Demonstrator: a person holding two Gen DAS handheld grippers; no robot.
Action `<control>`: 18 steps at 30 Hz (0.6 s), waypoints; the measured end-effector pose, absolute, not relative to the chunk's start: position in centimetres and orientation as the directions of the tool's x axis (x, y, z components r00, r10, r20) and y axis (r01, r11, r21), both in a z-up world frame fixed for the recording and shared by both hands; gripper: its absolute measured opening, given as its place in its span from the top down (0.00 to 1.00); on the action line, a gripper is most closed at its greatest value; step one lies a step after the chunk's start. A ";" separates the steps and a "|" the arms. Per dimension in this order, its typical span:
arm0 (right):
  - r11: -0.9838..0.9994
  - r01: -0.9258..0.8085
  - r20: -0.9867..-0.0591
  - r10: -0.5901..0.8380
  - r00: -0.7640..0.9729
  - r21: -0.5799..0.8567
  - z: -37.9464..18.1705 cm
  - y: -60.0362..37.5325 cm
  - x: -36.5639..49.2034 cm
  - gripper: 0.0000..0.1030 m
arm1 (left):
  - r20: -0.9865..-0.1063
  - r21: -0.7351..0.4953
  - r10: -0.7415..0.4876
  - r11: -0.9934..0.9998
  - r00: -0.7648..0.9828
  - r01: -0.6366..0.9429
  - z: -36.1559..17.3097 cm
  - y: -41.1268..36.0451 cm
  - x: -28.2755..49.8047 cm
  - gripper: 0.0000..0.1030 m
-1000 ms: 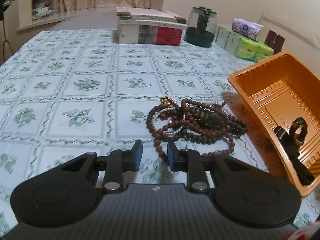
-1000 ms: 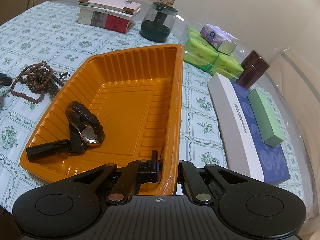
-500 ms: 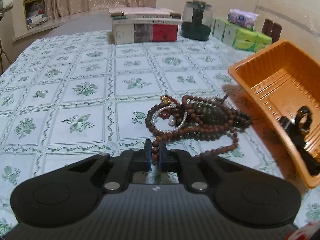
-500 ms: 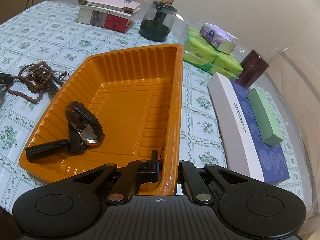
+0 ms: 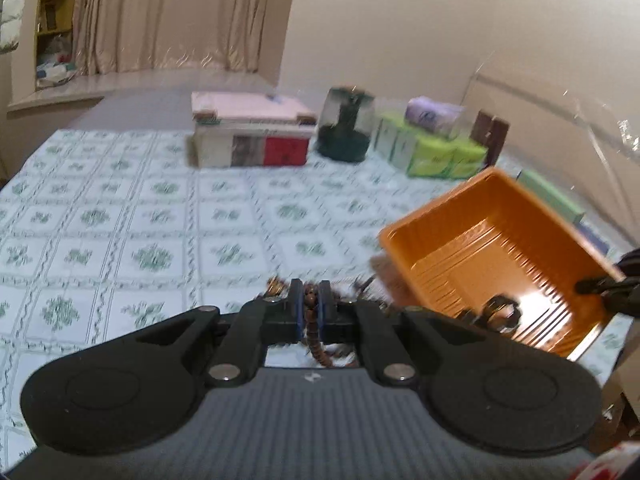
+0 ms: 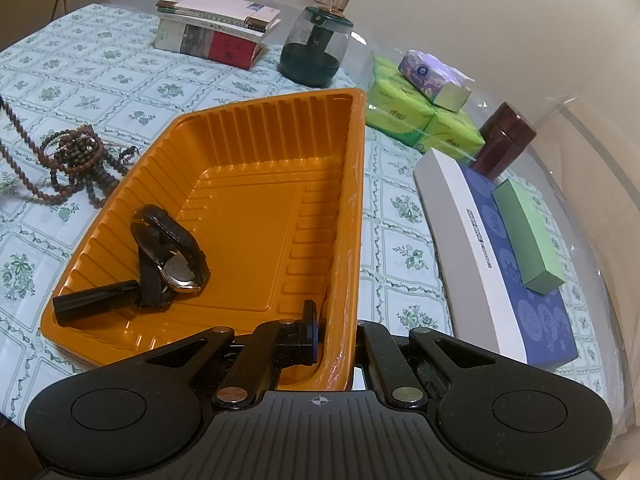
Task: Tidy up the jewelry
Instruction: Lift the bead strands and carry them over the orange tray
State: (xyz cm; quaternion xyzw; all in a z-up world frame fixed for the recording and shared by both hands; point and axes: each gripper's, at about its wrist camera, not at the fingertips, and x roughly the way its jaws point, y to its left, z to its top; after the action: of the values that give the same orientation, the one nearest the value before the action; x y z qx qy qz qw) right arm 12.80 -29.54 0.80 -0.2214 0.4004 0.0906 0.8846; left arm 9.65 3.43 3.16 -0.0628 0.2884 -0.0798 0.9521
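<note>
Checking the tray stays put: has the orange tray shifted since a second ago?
No. In the right wrist view the orange tray sits unchanged beside the white-and-blue box.

Tray (image 6: 256,184): glossy orange plastic, ribbed walls, thin clear film along its right rim. Beads (image 6: 76,152): brown, wood-like, dull sheen, some pale pearly ones. Watch (image 6: 172,248): matt black strap, shiny metal case back. Tablecloth (image 6: 80,80): smooth, printed, slight sheen. Grippers (image 5: 308,312): matt black plastic, ribbed body, bright metal pins, blue pads. Books (image 6: 216,28): paper, glossy spines. Tissue packs (image 6: 416,120): shiny green wrap. Jar (image 6: 316,48): clear, glassy.
</note>
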 end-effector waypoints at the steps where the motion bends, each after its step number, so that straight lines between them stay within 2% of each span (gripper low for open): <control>1: 0.886 -0.338 -0.748 -0.017 0.663 -0.319 0.8 -29.6 12.8 0.97 | -0.525 -0.170 -0.196 0.978 0.828 0.124 3.8 3.4 9.5 0.95; 8: 0.886 -0.339 -0.747 -0.013 0.664 -0.317 0.9 -29.5 12.7 0.97 | -0.452 -0.170 -0.221 0.972 0.864 0.160 7.9 3.4 9.4 0.95; 18: 0.884 -0.342 -0.743 -0.008 0.669 -0.317 1.2 -29.4 12.7 0.97 | -0.400 -0.149 -0.248 0.967 0.882 0.205 11.9 3.9 10.0 0.95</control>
State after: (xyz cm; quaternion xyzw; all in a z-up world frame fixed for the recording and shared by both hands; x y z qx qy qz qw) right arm 12.71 -29.39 1.16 -0.2211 0.3957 0.0945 0.8864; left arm 9.98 3.86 11.88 -0.0510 0.2127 -0.1169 0.9688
